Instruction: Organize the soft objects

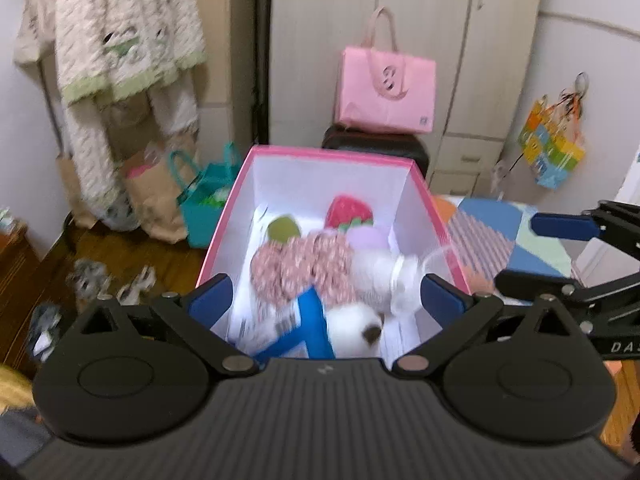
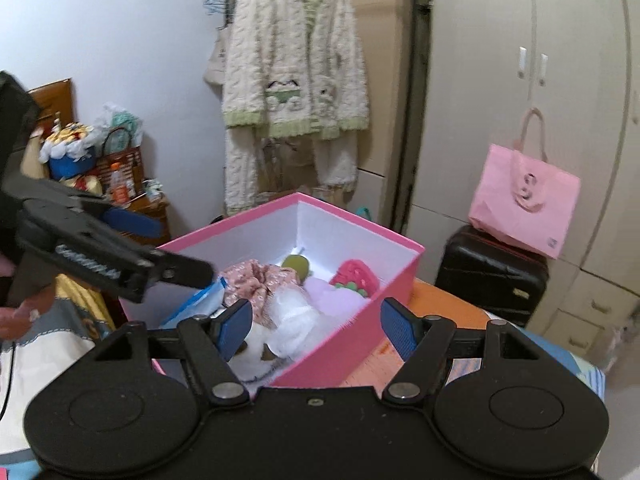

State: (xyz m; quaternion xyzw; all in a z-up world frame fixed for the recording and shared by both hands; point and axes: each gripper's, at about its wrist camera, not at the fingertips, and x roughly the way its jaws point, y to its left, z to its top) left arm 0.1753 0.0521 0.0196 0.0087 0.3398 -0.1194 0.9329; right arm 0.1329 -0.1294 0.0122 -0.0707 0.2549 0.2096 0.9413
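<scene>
A pink box (image 1: 224, 224) with a white inside stands open below both grippers. In it lie a doll in pink floral cloth (image 1: 308, 264), a white plush (image 1: 352, 328), a red strawberry plush (image 1: 348, 212), a green plush (image 1: 284, 228), a lilac plush (image 1: 366, 238) and a blue piece (image 1: 312, 328). My left gripper (image 1: 326, 296) hangs open over the box's near end, nothing between its pads. My right gripper (image 2: 318, 328) is open above the box's (image 2: 360, 340) near wall, also holding nothing. The floral doll (image 2: 256, 280) and the strawberry plush (image 2: 354, 276) show in the right wrist view too.
A pink tote bag (image 1: 386, 88) sits on a black suitcase (image 2: 488, 272) before the wardrobe (image 2: 520, 80). A fleece robe (image 2: 292, 80) hangs on the wall. Bags (image 1: 204, 196) and shoes (image 1: 112, 280) lie on the wooden floor at left. A patterned mat (image 1: 492, 236) lies right of the box.
</scene>
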